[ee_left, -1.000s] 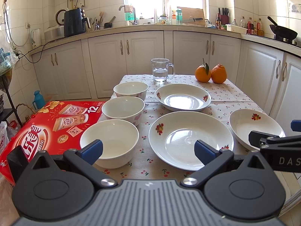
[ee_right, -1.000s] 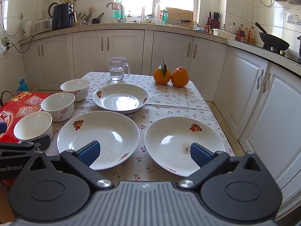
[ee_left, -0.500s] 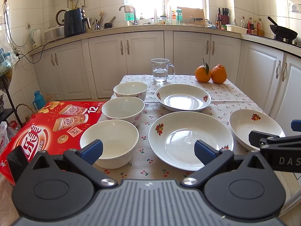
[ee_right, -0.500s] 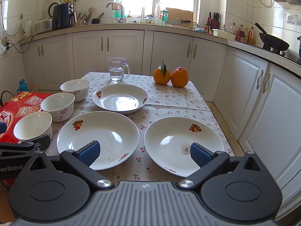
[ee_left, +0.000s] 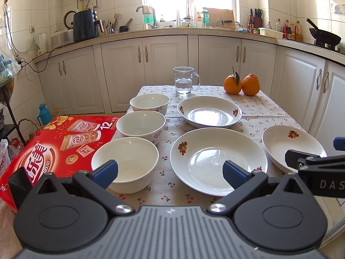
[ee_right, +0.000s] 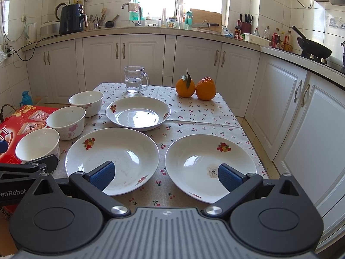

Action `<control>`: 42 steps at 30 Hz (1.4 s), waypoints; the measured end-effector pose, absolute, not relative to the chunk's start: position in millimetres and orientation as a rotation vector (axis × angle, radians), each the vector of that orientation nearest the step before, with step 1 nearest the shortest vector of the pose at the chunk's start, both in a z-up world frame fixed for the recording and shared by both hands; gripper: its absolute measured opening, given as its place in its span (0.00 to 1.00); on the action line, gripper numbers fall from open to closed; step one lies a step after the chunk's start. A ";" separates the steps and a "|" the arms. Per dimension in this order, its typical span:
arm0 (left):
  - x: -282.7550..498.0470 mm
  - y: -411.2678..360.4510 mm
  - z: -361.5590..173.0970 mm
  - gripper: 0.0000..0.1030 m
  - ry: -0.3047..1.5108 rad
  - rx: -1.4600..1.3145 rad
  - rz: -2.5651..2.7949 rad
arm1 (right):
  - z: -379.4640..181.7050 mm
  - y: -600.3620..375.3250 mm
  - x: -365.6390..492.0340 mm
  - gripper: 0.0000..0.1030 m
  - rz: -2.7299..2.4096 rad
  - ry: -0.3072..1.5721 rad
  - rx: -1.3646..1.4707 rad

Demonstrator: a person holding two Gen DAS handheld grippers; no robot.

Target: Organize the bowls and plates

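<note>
Three white bowls stand in a row down the table's left side: near point(ee_left: 126, 164), middle point(ee_left: 141, 126) and far point(ee_left: 149, 103). Three white plates with fruit prints lie on the cloth: a near-centre plate point(ee_left: 217, 159), a far plate point(ee_left: 209, 111) and a near-right plate point(ee_right: 210, 165). My left gripper point(ee_left: 170, 172) is open and empty, held short of the near bowl and the centre plate. My right gripper point(ee_right: 166, 176) is open and empty, held over the table's near edge between the two near plates.
A glass mug of water point(ee_left: 184, 81) and two oranges point(ee_left: 241, 84) stand at the table's far end. A red carton point(ee_left: 58, 142) sits left of the table. White cabinets point(ee_right: 286, 108) run close along the right side.
</note>
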State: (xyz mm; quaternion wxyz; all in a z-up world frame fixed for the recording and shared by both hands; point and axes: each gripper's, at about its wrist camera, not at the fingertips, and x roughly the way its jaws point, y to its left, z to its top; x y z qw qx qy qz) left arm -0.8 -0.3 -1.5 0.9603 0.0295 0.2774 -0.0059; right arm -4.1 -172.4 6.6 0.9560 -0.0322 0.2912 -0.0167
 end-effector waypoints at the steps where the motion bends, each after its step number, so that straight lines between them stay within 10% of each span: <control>1: -0.8 -0.3 -1.5 0.99 0.562 0.059 -0.012 | 6.9 -172.2 -4.3 1.00 -0.034 0.592 -0.065; 42: 2.9 1.2 0.4 0.99 0.555 0.034 -0.038 | 12.5 -178.7 -6.8 1.00 -0.018 0.578 -0.042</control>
